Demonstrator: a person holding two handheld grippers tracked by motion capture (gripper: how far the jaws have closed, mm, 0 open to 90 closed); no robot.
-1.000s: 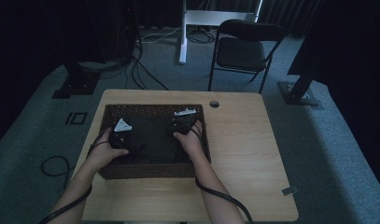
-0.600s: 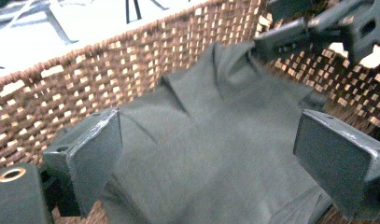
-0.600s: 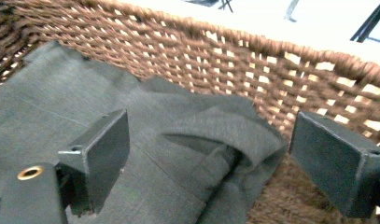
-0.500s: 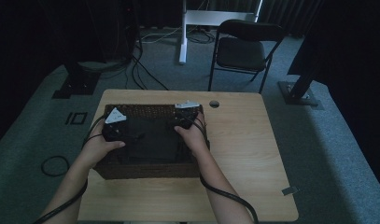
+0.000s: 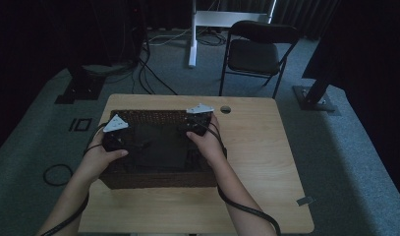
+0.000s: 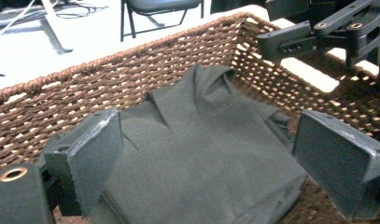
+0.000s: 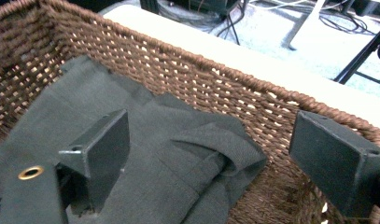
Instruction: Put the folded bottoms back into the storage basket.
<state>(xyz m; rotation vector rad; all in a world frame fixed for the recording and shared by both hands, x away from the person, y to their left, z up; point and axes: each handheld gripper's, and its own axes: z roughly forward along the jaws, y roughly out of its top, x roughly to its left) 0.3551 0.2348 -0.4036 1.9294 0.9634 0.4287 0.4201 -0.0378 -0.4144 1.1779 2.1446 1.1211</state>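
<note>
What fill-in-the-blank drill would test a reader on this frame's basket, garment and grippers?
1. The folded dark garment lies inside the woven ____.
2. Both the left gripper and the right gripper have their jaws ____.
3. The basket stands on a wooden ____.
4. Beyond the table stands a folding ____.

Missing words: basket; open; table; chair

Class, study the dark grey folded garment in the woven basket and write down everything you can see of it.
The dark grey folded garment looks like soft woven cloth, folded into a flat rectangle with its collar uppermost. It lies on the floor of the brown woven wicker basket, the collar end towards the far wall. One corner is bunched and creased. Both grippers, left and right, hover over it with jaws open; neither grips it.
</note>
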